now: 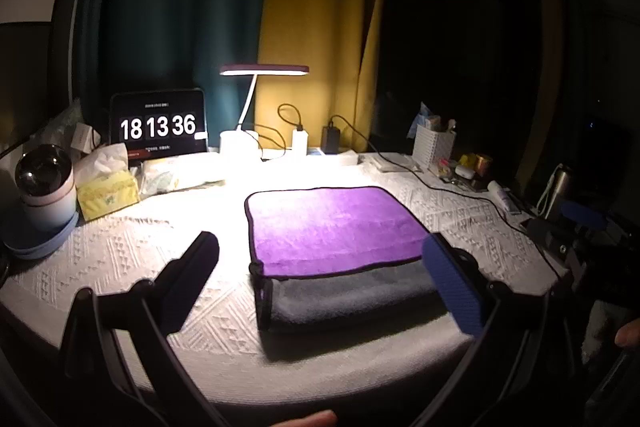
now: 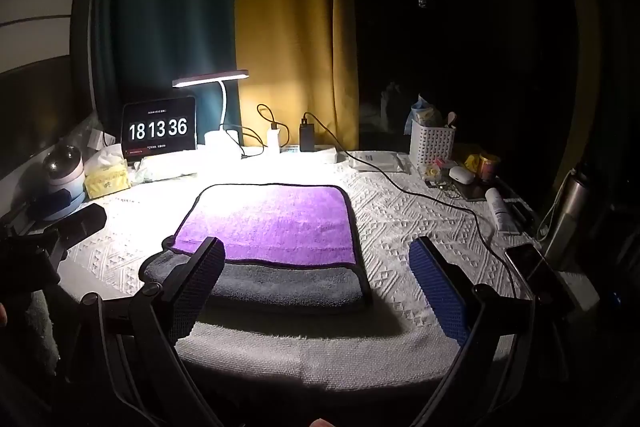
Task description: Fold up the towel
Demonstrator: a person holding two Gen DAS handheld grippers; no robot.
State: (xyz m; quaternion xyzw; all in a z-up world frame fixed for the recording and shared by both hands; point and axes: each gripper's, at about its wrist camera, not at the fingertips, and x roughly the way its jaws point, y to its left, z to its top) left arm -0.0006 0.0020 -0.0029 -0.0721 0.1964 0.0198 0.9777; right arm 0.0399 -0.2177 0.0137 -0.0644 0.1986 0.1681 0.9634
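One towel: the towel (image 1: 336, 223) lies flat near the middle of the counter (image 1: 120, 267), a little toward the front edge; its purple upper layer stops short of the near edge and leaves a grey band showing.
Fold state: judging by the two layers, one fold looks done; the near side is thick and rolled.
Left claw: the left claw (image 1: 320, 287) hovers wide open over the towel's near left corner, gripping nothing.
Right claw: the right claw (image 2: 316, 291) hovers wide open over the near right part, also empty.
Doing it well: for another fold, each claw should probably pinch both layers at a near corner, lift together, and carry the edge evenly so that the dark piping lines up.
Towel material: plush, soft pile, rounded corners, dark bound hem; likely to sag and slip if only one layer is caught.
Counter cover: white woven cloth with raised triangle pattern.
Back edge: desk lamp (image 1: 264, 71), clock screen (image 1: 158, 127), chargers and cables.
Right edge: white slatted basket (image 2: 432, 143).
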